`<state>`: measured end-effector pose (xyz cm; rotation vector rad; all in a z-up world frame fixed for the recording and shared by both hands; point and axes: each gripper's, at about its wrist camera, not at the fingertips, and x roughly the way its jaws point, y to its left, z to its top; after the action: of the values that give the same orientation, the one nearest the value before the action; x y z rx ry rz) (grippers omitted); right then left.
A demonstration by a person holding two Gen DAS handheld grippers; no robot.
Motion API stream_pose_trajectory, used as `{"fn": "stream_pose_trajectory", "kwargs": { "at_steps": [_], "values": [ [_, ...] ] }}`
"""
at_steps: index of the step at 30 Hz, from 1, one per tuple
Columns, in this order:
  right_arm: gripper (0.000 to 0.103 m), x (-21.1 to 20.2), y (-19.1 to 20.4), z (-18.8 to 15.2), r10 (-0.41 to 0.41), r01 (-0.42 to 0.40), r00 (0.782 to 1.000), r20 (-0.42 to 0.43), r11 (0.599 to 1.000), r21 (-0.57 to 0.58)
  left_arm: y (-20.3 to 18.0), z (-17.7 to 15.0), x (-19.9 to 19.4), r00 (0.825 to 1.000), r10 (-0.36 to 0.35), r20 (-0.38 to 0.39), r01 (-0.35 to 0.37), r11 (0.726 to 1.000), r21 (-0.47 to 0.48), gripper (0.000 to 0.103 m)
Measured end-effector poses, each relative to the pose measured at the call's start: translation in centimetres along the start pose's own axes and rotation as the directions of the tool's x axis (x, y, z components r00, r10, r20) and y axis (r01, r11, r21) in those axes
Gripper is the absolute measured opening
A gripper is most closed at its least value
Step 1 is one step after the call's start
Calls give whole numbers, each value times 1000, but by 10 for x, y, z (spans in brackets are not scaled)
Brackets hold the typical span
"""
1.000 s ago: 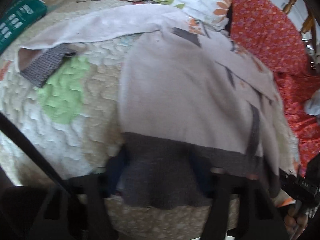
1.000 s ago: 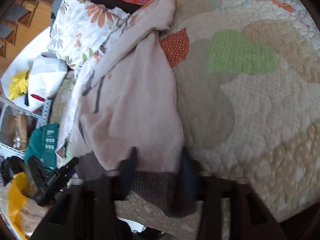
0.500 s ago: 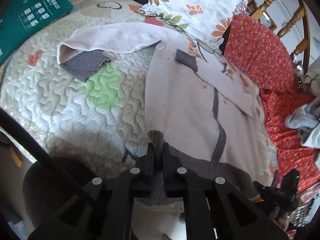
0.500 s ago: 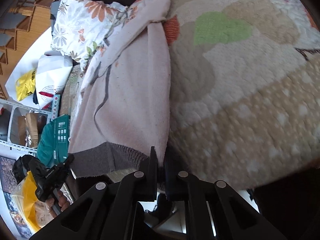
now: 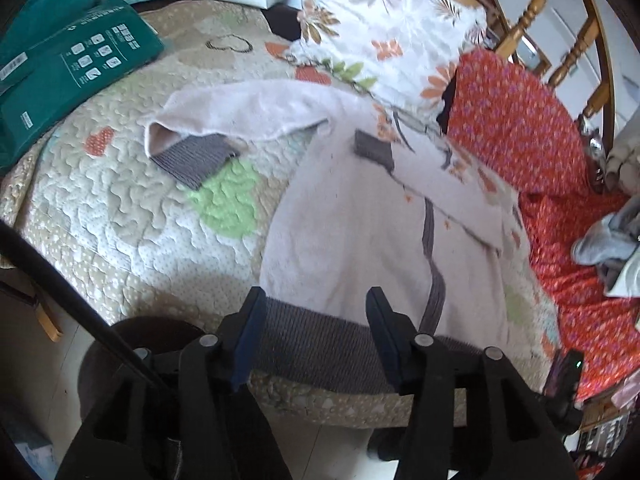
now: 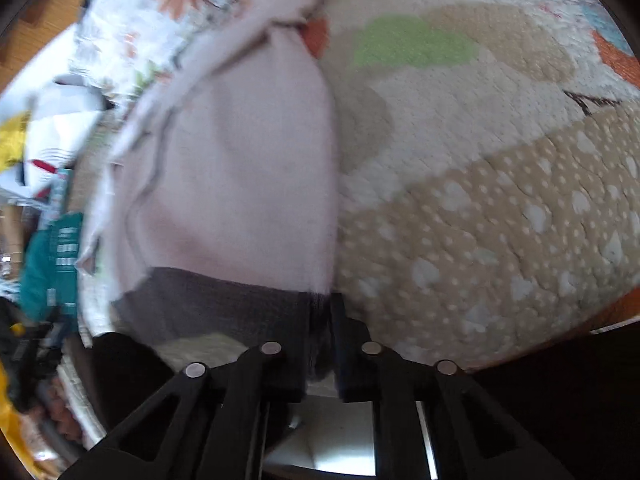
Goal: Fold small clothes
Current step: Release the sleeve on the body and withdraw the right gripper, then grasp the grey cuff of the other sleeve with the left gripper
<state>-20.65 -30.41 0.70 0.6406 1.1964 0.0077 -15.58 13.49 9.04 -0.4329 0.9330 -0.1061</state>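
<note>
The sweater's (image 5: 360,240) grey hem is pinched by the closed right gripper (image 6: 320,328); the left gripper (image 5: 316,332) has just been opened, holding nothing.

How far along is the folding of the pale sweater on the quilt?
Early. Done: the sweater lies spread on the quilt. In hand: the right hand-held gripper pinches the grey hem corner; the left hand-held gripper has just opened, jaws clear of the hem. Left: the sleeve lies unfolded, every fold remains.

Pale pink knit sweater with grey ribbed hem (image 5: 360,232) on the quilted patchwork bed cover (image 5: 120,216), floral pillow (image 5: 384,36) behind it, green flat package (image 5: 68,80) far left, red flowered cloth (image 5: 536,148) to its right.
</note>
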Motion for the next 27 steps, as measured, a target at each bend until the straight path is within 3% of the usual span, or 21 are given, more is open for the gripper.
{"fn": "stream_pose_trajectory", "kwargs": {
  "at_steps": [5,7,12,15,18,21,24,27],
  "values": [
    [10,-21,13,-6,-106,108,994,37,993,-49,3,8,-9,998,18,61,-18,1000,-4,73],
    [10,-33,22,-5,-133,138,989,61,988,-75,8,12,-9,997,21,76,-19,1000,-18,75],
    [38,-70,67,22,-116,150,977,181,970,-189,25,28,-8,996,31,85,-24,996,-85,75],
    [38,-75,95,50,-86,144,969,234,959,-244,44,41,-8,992,60,110,-42,987,-153,78],
    [46,-64,113,83,-65,151,954,293,947,-283,68,54,-3,987,108,119,-79,972,-223,78],
    [46,-38,123,112,-93,195,940,328,937,-291,90,62,8,982,154,111,-119,954,-277,78],
    [47,-12,122,124,-127,238,930,344,923,-303,108,70,29,989,127,76,-96,943,-319,78],
    [47,9,111,128,-124,226,935,333,931,-288,124,79,57,997,53,50,-29,918,-395,78]
  ]
}}
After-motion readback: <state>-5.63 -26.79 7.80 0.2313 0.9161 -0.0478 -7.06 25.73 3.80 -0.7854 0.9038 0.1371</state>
